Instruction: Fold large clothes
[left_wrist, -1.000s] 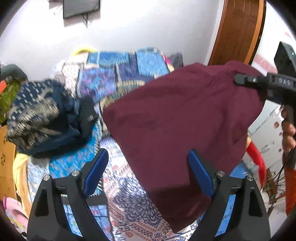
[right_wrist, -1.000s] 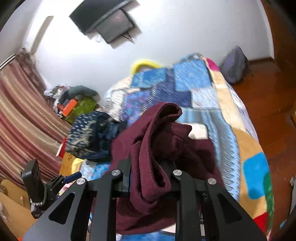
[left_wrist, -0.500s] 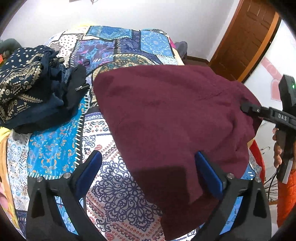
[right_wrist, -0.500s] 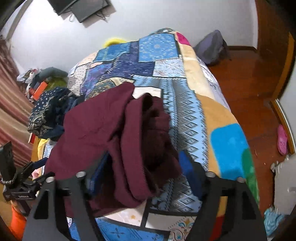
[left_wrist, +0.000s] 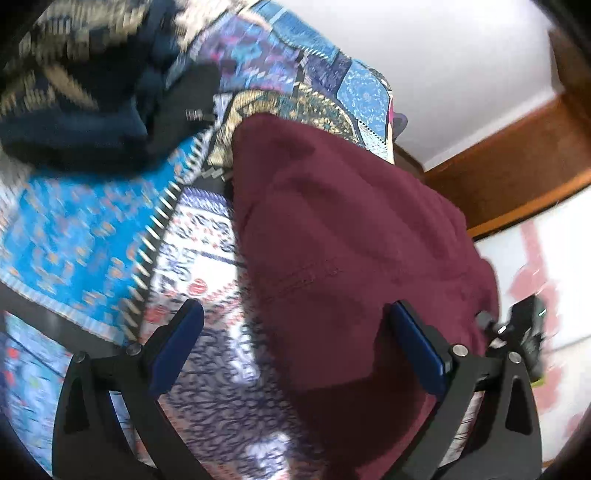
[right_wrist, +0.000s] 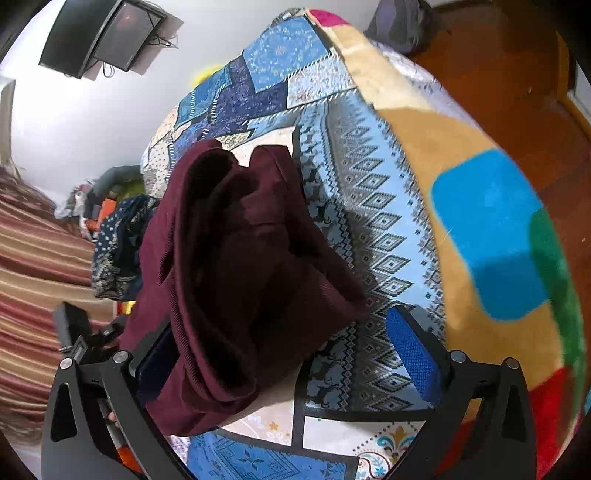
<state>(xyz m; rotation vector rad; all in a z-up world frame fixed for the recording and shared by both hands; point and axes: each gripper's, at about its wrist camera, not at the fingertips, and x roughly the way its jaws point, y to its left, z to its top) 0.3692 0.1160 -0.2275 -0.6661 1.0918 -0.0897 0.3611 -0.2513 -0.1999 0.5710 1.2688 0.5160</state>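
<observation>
Bedroom, mid-fold: my left gripper (left_wrist: 295, 347) hovered over the patchwork bedspread (left_wrist: 85, 236) w/ its blue-padded fingers (left_wrist: 173, 347) spread wide apart, nothing between them but cloth lying below. The maroon garment (left_wrist: 343, 236) filled the center and right of the left wrist view, lying on the bedspread, its lower edge running down toward the bottom of the frame betw. my two fingers. A stitched seam showed across its middle. Upper left of that frame: a heap of dark navy patterned clothes (left_wrist: 74, 85), blurred, just beside the maroon piece but apart from it. At right edge, my right gripper's body (left_wrist: 528, 332) poked in past the garment, against a white wall. A wooden door frame (left_wrist: 517, 166) crossed the upper right.

From the right wrist view, my right gripper (right_wrist: 288, 350) also stood w/ fingers wide apart. The maroon garment (right_wrist: 236, 266) sat bunched in thick folds in the left-center of the frame, its lower part draped against my left-side finger; the right-side blue pad (right_wrist: 413, 354) stood clear of it, over the bedspread (right_wrist: 388, 221). Couldn't tell if the cloth was caught on the left finger or only resting on it. Navy clothes (right_wrist: 118, 243) lay at mid-left, behind the maroon heap. A dark wall-mounted screen (right_wrist: 103, 33) hung in the upper left; wood floor (right_wrist: 517, 74) showed upper right. The left gripper's body (right_wrist: 77, 332) appeared at lower left.
</observation>
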